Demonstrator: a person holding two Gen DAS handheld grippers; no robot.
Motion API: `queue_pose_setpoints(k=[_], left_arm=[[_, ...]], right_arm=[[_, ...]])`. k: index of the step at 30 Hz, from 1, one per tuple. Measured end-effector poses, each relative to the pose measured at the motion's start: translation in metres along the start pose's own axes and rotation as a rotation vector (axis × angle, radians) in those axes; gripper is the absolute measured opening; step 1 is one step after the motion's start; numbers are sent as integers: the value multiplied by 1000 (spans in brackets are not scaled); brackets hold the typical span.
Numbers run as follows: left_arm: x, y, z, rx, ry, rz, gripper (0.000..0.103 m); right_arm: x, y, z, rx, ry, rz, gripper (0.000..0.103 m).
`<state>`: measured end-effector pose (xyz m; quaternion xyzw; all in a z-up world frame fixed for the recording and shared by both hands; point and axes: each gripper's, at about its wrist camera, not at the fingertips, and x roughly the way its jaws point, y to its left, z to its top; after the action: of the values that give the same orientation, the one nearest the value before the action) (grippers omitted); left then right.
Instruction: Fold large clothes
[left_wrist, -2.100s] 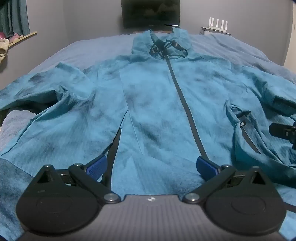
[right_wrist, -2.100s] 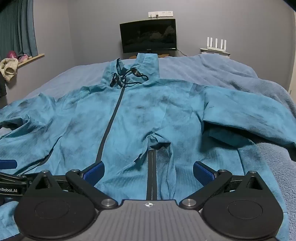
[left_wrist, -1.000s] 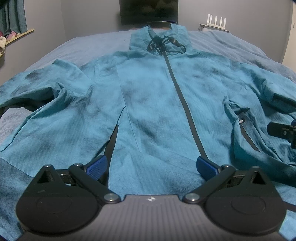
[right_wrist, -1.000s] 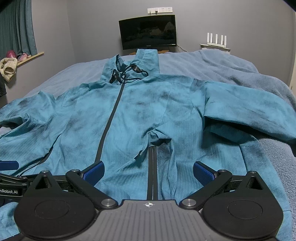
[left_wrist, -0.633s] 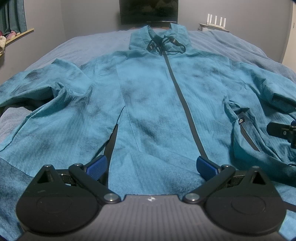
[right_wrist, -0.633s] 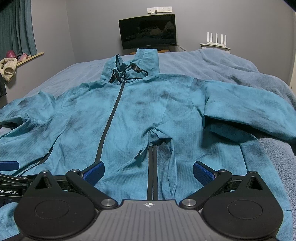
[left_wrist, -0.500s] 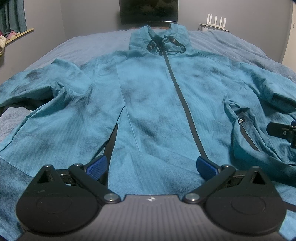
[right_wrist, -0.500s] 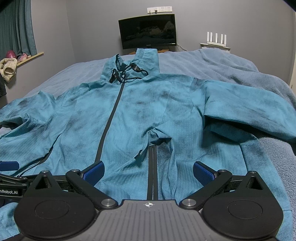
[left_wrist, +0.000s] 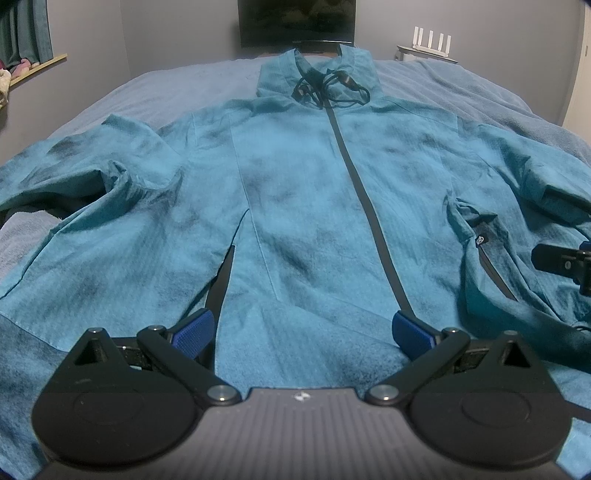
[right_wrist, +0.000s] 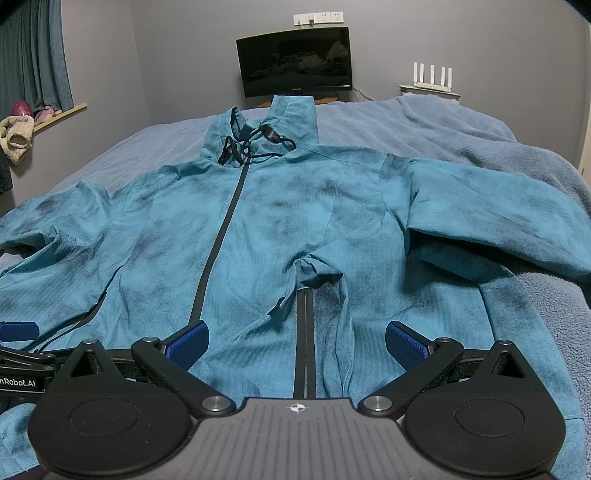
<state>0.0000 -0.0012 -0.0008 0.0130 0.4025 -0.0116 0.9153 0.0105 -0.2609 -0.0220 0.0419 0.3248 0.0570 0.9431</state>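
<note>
Compared with two seconds ago, the left-wrist view has dipped a little so the collar of the jacket (left_wrist: 295, 192) sits higher in frame; since the last half second nothing has shifted, and both grippers keep their places at the jacket's hem. The jacket, a teal hooded garment of thin, finely ribbed fabric mottled with darker smudges, lies front-up and spread flat on the bed (right_wrist: 461, 125), sleeves out to either side of its body. A narrow black zipper (left_wrist: 364, 192) runs straight from the hem up to the collar, where a black drawcord (right_wrist: 255, 147) lies in loose loops. On the jacket's front, to the right of the zipper, a pocket zipper (right_wrist: 306, 332) gapes with its edge puckered. The left gripper (left_wrist: 302, 328) hovers over the hem with its blue ribbed pads spread wide, holding nothing; the right gripper (right_wrist: 295, 339) is likewise spread wide and empty, straddling the pocket zipper. Beyond the jacket's collar stands a dark curved monitor (right_wrist: 293, 70), and to its right a white router (right_wrist: 430, 75) with upright antennas.
</note>
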Motion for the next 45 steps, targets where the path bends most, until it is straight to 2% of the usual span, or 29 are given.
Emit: queue_pose_setpoints(k=[16, 19, 24, 27, 28, 32, 34, 36, 40, 43, 45], left_arm=[[0, 0, 1, -1, 2, -2, 103], [0, 0, 0, -2, 3, -2, 103], [2, 0, 2, 4, -5, 12, 103], [-9, 1, 9, -2, -47, 11, 103], [-13, 3, 12, -6, -71, 9, 103], [-43, 10, 36, 10, -203, -9, 103], [-53, 13, 56, 30, -236, -23, 103], [-59, 18, 76, 47, -247, -59, 103], [-50, 27, 94, 95, -267, -149, 103], [-23, 27, 93, 144, -214, -98, 103], [-5, 27, 81, 156, -177, -66, 103]], right_arm=[[1, 1, 0, 2, 3, 1, 103], [4, -1, 9, 3, 1, 1, 103], [6, -2, 0, 26, -25, 9, 103], [-12, -12, 4, 61, -100, 21, 103], [-25, -12, 7, 57, -150, 12, 103], [-49, -8, 25, -27, -282, -97, 103], [-58, -7, 27, -60, -324, -107, 103], [-61, -18, 35, -19, -307, -71, 103], [-57, -60, 40, 156, -250, 22, 103], [-49, -94, 43, 223, -231, -46, 103], [-49, -125, 41, 327, -201, -90, 103]])
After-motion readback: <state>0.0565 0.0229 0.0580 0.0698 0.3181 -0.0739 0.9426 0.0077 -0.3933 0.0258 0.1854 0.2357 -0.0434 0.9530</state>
